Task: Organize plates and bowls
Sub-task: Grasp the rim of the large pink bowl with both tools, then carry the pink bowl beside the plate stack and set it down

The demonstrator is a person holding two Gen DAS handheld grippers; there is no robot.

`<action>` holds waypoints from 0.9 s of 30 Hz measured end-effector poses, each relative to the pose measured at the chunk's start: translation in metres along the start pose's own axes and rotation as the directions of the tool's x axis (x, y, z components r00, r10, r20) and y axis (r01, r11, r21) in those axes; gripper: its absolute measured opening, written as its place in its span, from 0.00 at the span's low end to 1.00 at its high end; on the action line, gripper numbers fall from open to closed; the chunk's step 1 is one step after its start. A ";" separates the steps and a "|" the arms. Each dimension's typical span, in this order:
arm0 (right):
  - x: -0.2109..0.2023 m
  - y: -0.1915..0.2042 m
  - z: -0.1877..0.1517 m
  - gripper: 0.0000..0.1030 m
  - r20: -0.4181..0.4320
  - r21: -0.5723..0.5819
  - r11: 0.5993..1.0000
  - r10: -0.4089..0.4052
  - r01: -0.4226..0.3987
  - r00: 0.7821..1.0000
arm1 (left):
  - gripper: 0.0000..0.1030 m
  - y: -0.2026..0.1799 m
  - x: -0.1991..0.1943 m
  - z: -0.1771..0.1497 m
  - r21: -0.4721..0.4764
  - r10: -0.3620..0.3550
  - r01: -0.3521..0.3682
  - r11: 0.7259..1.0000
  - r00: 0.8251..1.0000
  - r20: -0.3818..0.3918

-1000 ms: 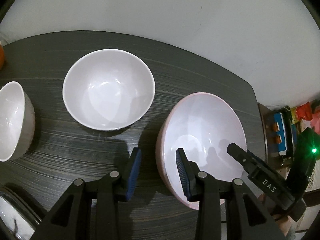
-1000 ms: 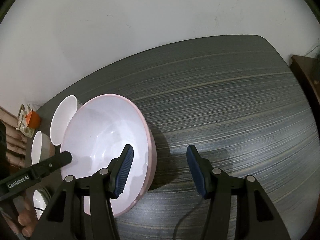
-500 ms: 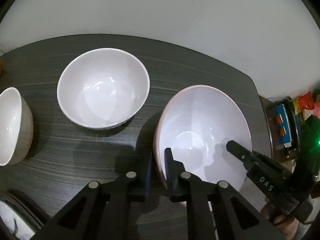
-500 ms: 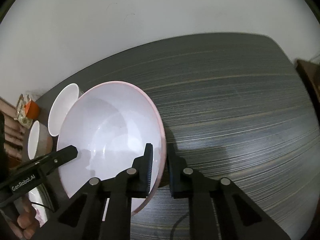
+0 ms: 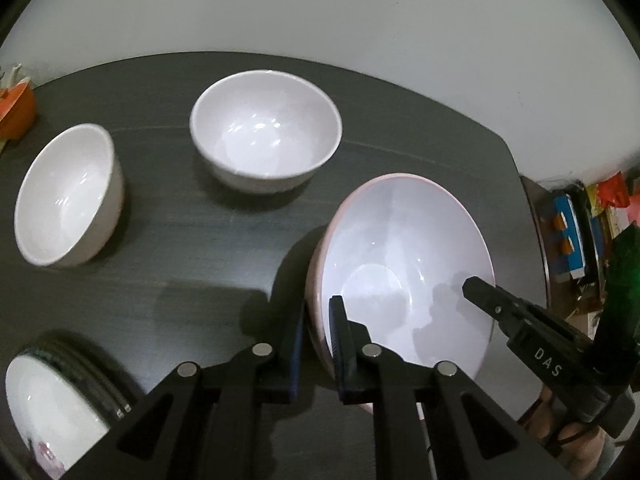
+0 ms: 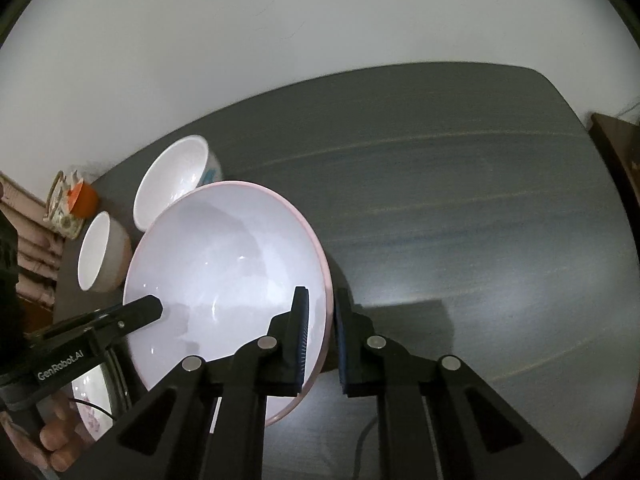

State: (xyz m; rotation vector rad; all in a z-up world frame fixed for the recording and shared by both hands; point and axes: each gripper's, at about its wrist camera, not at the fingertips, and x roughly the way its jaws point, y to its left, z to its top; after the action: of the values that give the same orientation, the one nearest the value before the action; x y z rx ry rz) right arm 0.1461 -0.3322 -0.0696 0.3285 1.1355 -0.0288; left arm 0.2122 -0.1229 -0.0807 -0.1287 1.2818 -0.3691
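Gripping opposite rims of the pink bowl (image 5: 404,248), left tool (image 5: 316,344) and right tool (image 6: 320,336) hold it tilted above the counter (image 6: 460,200).

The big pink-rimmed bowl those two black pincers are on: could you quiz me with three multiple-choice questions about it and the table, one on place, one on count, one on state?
1. Where do the pincers grip the pink-rimmed bowl?
A. opposite sides of its rim
B. its base
C. one shared spot

2. How many smaller white bowls stand on the table?
A. none
B. two
C. five

3. How is the big bowl's inside?
A. full of soup
B. stacked with cups
C. empty

Answers:
1 A: the left gripper and right gripper each clamp a different rim edge.
2 B: a centre bowl and a left bowl.
3 C: only bare white glaze shows.
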 end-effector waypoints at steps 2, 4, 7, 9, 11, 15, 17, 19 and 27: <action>-0.002 0.008 -0.009 0.12 -0.007 -0.005 1.000 0.000 0.000 1.000 | 0.12 0.007 -0.006 -0.007 -0.007 -0.002 0.002 1.000 1.000 -0.004; -0.005 0.014 -0.019 0.12 -0.016 0.001 1.000 0.001 -0.001 1.000 | 0.12 0.014 -0.011 -0.015 -0.013 -0.003 0.002 1.000 1.000 -0.020; -0.010 0.023 -0.030 0.12 -0.028 0.006 1.000 0.006 -0.006 1.000 | 0.12 0.023 -0.020 -0.026 -0.012 0.002 -0.002 1.000 1.000 -0.023; -0.015 0.032 -0.039 0.12 -0.026 -0.001 1.000 0.007 -0.007 1.000 | 0.12 0.026 -0.026 -0.036 -0.006 0.014 -0.015 1.000 1.000 -0.023; -0.020 0.039 -0.049 0.12 -0.026 -0.006 1.000 0.010 -0.010 1.000 | 0.12 0.031 -0.032 -0.043 -0.001 0.022 -0.022 1.000 1.000 -0.022; -0.026 0.051 -0.069 0.12 -0.028 -0.024 1.000 0.003 -0.004 1.000 | 0.12 0.045 -0.042 -0.060 -0.007 0.023 -0.023 1.000 0.999 -0.029; -0.025 0.058 -0.080 0.12 -0.038 -0.022 1.000 0.012 -0.012 0.999 | 0.12 0.050 -0.046 -0.067 -0.006 0.027 -0.027 1.000 0.999 -0.032; -0.025 0.063 -0.087 0.12 -0.048 -0.020 1.000 0.018 -0.019 0.999 | 0.12 0.056 -0.049 -0.072 -0.007 0.028 -0.028 1.000 0.999 -0.029; -0.025 0.075 -0.113 0.12 -0.067 -0.024 0.999 0.024 -0.026 0.997 | 0.12 0.070 -0.049 -0.084 -0.024 0.030 -0.031 0.999 0.999 -0.045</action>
State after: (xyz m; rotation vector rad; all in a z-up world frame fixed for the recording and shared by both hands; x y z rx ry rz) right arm 0.0496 -0.2335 -0.0714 0.3236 1.1966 0.0186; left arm 0.1341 -0.0314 -0.0811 -0.1218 1.3309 -0.3313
